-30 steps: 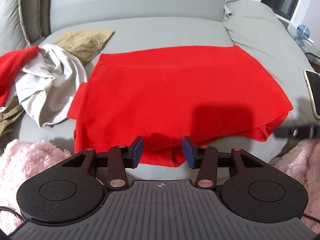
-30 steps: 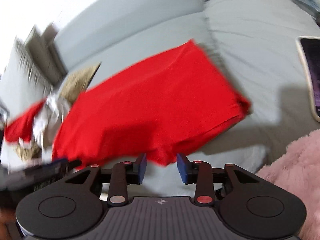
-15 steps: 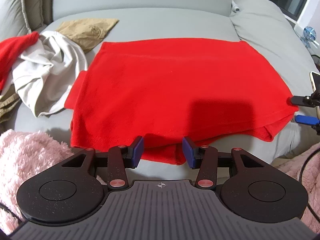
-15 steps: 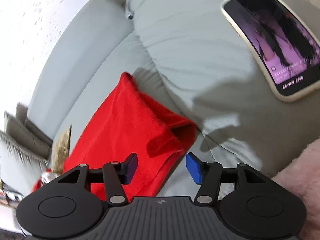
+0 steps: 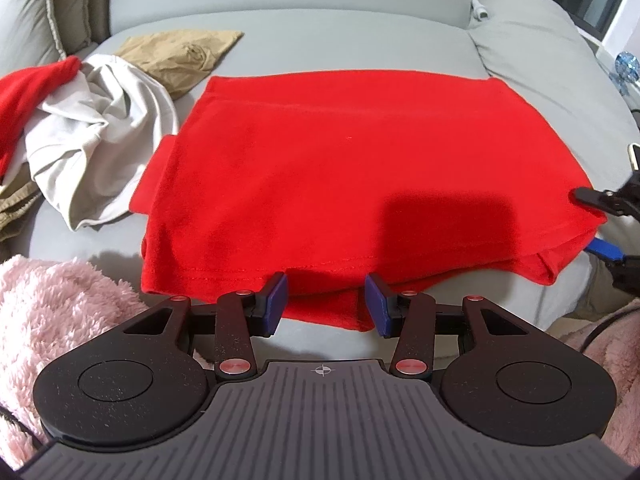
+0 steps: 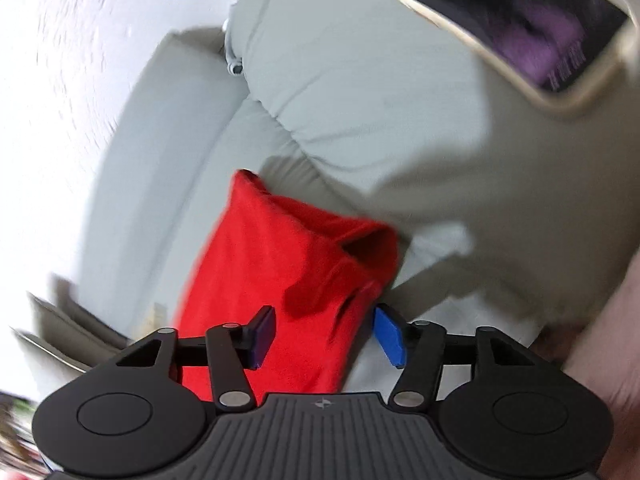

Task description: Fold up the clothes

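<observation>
A folded red garment (image 5: 352, 168) lies flat on the grey sofa seat (image 5: 340, 36). My left gripper (image 5: 326, 306) is open at its near hem, jaws either side of a red fold, not closed on it. My right gripper (image 6: 326, 334) is open, turned on its side at the garment's right corner (image 6: 288, 280), with cloth between its jaws. In the left wrist view the right gripper (image 5: 592, 224) shows at that corner, one finger above the cloth and one below.
A pile of crumpled clothes, beige (image 5: 100, 120), red (image 5: 28, 92) and tan (image 5: 180, 54), lies at the left of the seat. A phone (image 6: 516, 28) rests on the right sofa arm. Pink fluffy fabric (image 5: 52, 312) flanks the near edge.
My right gripper swung from the garment's near edge to its right corner, rolled sideways and moved in around the cloth. My left gripper stayed open and edged closer to the near hem.
</observation>
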`<state>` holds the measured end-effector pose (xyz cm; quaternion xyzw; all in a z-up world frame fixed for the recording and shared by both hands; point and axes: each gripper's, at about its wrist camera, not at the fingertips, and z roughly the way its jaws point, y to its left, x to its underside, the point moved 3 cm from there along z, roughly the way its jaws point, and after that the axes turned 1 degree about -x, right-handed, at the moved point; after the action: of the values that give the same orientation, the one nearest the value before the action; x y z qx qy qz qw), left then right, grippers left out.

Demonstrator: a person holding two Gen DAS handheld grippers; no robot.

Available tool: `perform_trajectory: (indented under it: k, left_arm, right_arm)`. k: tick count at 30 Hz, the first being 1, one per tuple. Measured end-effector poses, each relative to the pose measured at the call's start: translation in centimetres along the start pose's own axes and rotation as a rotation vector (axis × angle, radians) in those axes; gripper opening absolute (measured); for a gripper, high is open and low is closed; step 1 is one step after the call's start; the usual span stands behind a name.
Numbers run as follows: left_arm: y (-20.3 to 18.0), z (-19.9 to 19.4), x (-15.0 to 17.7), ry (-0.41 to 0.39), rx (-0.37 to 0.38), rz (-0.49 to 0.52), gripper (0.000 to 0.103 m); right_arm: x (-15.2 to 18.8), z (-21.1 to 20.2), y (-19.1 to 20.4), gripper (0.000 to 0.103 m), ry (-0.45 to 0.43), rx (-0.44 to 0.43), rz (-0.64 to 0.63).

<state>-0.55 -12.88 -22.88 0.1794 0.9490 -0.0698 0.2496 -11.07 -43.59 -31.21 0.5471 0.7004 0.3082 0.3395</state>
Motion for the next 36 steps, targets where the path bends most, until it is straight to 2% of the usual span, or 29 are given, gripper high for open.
perform_trajectory:
  k: [3,7,12,16,19,22,24,25,29,33,36]
  left_arm:
    - [-0.1,0.2,0.0,0.006,-0.003,0.003,0.049]
    - [-0.2,0.3,0.0,0.013,-0.006,0.009,0.049]
    - [-0.1,0.2,0.0,0.011,-0.004,0.010,0.049]
    - [0.1,0.1,0.0,0.006,-0.001,-0.006,0.049]
    - [0.4,-0.1,-0.1,-0.001,0.007,-0.025,0.049]
    - [0.6,-0.3,-0.2,-0.008,0.013,-0.037,0.049]
    - [0.9,-0.4,-0.3,-0.012,0.018,-0.049,0.049]
    - [1.0,-0.4,-0.3,-0.012,0.020,-0.058,0.049]
    - [1.7,-0.3,-0.4,0.015,0.010,-0.083,0.049]
    - [2.5,-1.1,-0.6,0.005,0.015,-0.102,0.049]
    - [3.7,-2.7,-1.1,-0.036,-0.002,-0.109,0.049]
  right_arm:
    - [-0.6,0.7,-0.6,0.049,-0.018,-0.049,0.056]
    - [-1.2,2.0,-0.6,0.049,-0.023,-0.101,0.057]
    - [-1.7,2.5,-1.9,0.028,-0.026,-0.129,0.092]
    - [-1.8,2.4,-1.6,0.025,-0.026,-0.121,0.084]
    - [-1.9,2.4,-1.0,0.017,-0.032,-0.106,0.057]
    - [-1.8,2.0,1.2,0.014,-0.050,-0.040,-0.114]
    - [-1.2,1.7,3.9,0.013,-0.073,0.052,-0.305]
    - [-0.9,1.7,4.6,0.013,-0.077,0.077,-0.355]
    - [1.4,2.1,10.4,0.013,-0.104,0.261,-0.736]
    - [3.8,2.0,14.2,0.013,-0.130,0.343,-0.955]
    - [6.4,2.0,17.1,0.013,-0.157,0.372,-1.110]
